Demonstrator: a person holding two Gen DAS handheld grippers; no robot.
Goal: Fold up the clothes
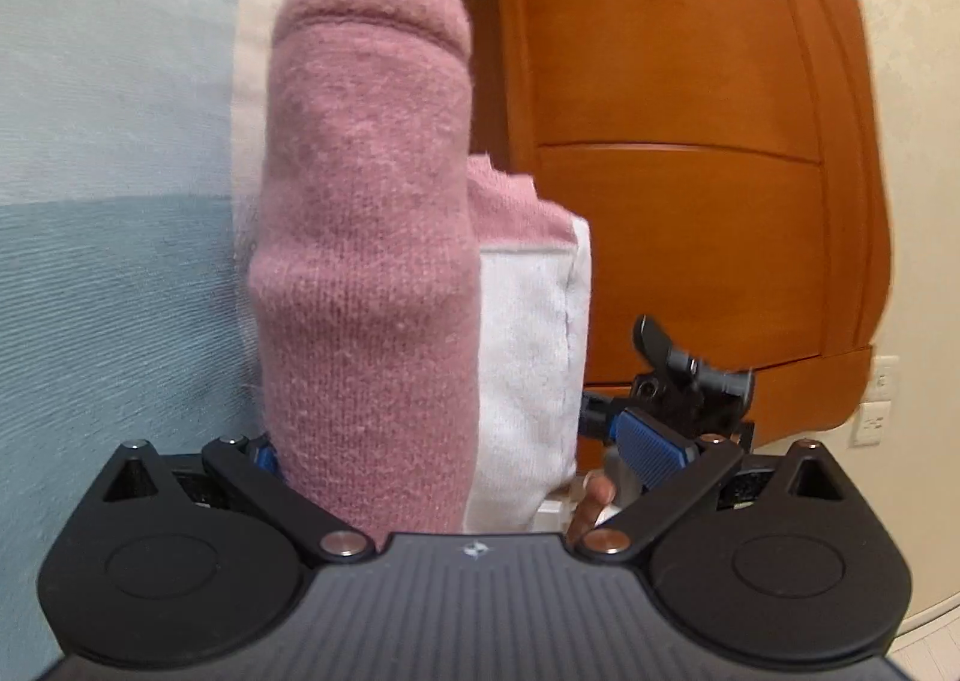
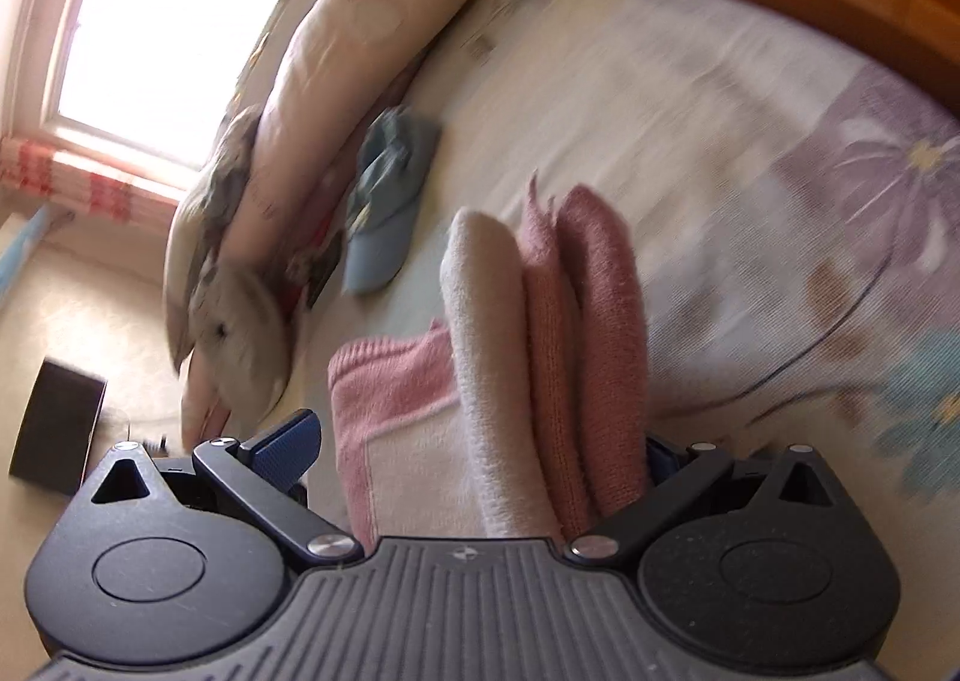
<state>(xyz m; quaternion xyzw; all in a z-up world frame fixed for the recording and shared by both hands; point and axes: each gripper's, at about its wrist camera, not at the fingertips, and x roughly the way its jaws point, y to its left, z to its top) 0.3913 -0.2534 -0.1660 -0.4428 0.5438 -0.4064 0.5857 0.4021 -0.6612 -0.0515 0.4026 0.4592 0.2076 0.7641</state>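
A folded pink knit garment (image 1: pixel 366 237) with a white lining (image 1: pixel 522 357) fills the space between the wide-spread fingers of my left gripper (image 1: pixel 459 447). It hides the left pad, and a gap shows before the right blue pad (image 1: pixel 654 453). In the right wrist view the same folded stack (image 2: pixel 540 357), of pink and white layers, sits between the fingers of my right gripper (image 2: pixel 474 450). It covers the right finger and ends just short of the left pad (image 2: pixel 288 444). Part of the right gripper (image 1: pixel 690 381) shows beside the stack.
A bed with a floral sheet (image 2: pixel 810 213) lies beyond the stack. A blue cap (image 2: pixel 390 207) and pillows (image 2: pixel 312 141) lie on it near a window (image 2: pixel 162 33). A wooden headboard (image 1: pixel 672 141) stands close behind. A dark box (image 2: pixel 57 435) is on the floor, and a fingertip (image 1: pixel 594 495) shows.
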